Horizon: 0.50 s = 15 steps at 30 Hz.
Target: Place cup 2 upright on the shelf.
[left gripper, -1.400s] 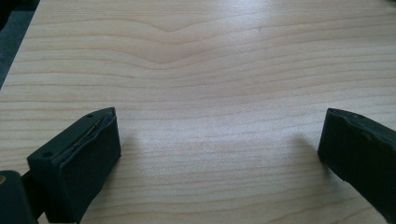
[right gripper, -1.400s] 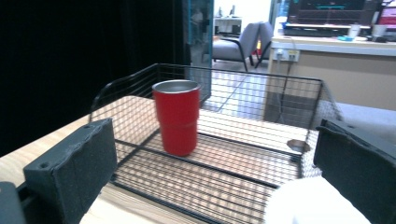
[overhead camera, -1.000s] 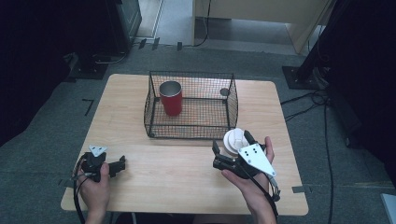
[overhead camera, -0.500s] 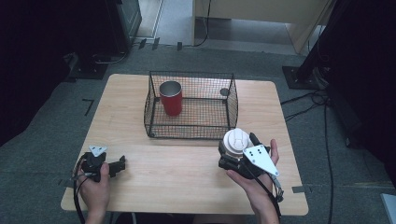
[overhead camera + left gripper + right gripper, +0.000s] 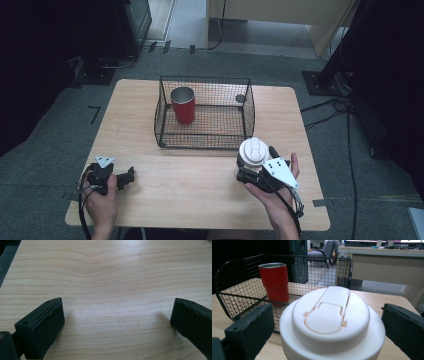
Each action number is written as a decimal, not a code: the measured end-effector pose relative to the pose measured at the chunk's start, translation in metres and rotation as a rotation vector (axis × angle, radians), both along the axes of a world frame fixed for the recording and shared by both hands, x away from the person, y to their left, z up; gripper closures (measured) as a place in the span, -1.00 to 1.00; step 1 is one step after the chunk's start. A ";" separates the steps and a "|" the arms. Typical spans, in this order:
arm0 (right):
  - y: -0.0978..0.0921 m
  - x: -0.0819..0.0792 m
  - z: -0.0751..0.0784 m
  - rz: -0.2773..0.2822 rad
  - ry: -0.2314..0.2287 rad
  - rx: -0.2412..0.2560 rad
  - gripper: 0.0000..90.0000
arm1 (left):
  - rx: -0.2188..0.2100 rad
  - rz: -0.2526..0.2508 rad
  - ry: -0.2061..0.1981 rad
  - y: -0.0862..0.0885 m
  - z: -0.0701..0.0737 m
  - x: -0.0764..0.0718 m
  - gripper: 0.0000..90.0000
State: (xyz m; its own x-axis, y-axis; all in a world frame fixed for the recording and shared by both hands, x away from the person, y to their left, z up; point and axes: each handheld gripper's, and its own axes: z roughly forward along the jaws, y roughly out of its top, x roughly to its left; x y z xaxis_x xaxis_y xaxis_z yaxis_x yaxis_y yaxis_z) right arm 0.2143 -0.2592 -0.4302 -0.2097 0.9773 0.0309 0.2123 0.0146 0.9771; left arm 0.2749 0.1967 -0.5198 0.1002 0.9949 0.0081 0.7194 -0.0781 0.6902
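A white cup with a flip lid (image 5: 253,150) stands near the table's front right, just in front of the wire basket. My right gripper (image 5: 248,166) is shut on it, one jaw on each side. In the right gripper view the white cup's lid (image 5: 332,320) sits between the two black jaws, close to the camera. A red metal tumbler (image 5: 183,105) stands upright in the left part of the black wire basket (image 5: 248,107), and the red tumbler (image 5: 275,281) also appears behind the mesh. My left gripper (image 5: 129,176) rests open on the table at the front left, with bare wood between its jaws (image 5: 116,322).
The wooden table (image 5: 200,190) has bare room between the two hands. The basket's (image 5: 237,290) near wall stands just beyond the cup. Dark floor, cables and a stand base (image 5: 325,80) surround the table.
My right gripper, with the white cup in it, has shifted slightly to the right and sat more upright. The left gripper has not moved.
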 end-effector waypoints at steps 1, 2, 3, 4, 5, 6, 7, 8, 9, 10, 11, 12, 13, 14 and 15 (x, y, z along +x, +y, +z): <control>0.000 0.001 -0.001 -0.002 0.003 0.001 -1.00 | 0.000 0.000 0.000 0.000 0.000 0.000 -1.00; 0.000 0.001 -0.003 -0.003 0.007 0.000 -1.00 | 0.001 -0.001 0.001 0.000 0.000 0.000 -1.00; 0.001 0.002 -0.004 0.000 0.011 0.002 -1.00 | 0.001 -0.001 0.001 0.000 0.000 0.000 -1.00; 0.001 0.002 -0.005 0.000 0.013 0.002 -1.00 | 0.001 -0.001 0.001 0.000 0.000 0.000 -1.00; 0.001 0.002 -0.005 0.000 0.013 0.002 -1.00 | 0.001 -0.001 0.001 0.000 0.000 0.000 -1.00; 0.001 0.003 -0.008 -0.001 0.017 0.003 -1.00 | 0.001 -0.001 0.001 0.000 0.000 0.000 -1.00; 0.001 0.004 -0.009 -0.003 0.020 0.003 -1.00 | 0.001 -0.001 0.001 0.000 0.000 0.000 -1.00; 0.002 0.004 -0.010 -0.006 0.021 0.006 -1.00 | 0.001 -0.001 0.001 0.000 0.000 0.000 -1.00; 0.002 0.004 -0.010 -0.006 0.021 0.006 -1.00 | 0.001 -0.001 0.001 0.000 0.000 0.000 -1.00; 0.002 0.005 -0.012 -0.004 0.020 0.009 -1.00 | 0.001 -0.001 0.001 0.000 0.000 0.000 -1.00; 0.002 0.005 -0.013 -0.004 0.021 0.012 -1.00 | 0.002 -0.002 0.002 0.000 0.000 0.000 -1.00; 0.002 0.005 -0.013 -0.004 0.021 0.012 -1.00 | 0.002 -0.002 0.002 0.000 0.000 0.000 -1.00; 0.001 0.006 -0.016 -0.008 0.026 0.017 -1.00 | 0.002 -0.002 0.002 0.000 0.000 0.000 -1.00; 0.002 0.006 -0.016 -0.014 0.029 0.016 -1.00 | 0.002 -0.002 0.002 0.000 0.000 0.000 -1.00; 0.002 0.007 -0.017 -0.015 0.029 0.017 -1.00 | 0.001 -0.001 0.001 0.000 0.000 0.000 -1.00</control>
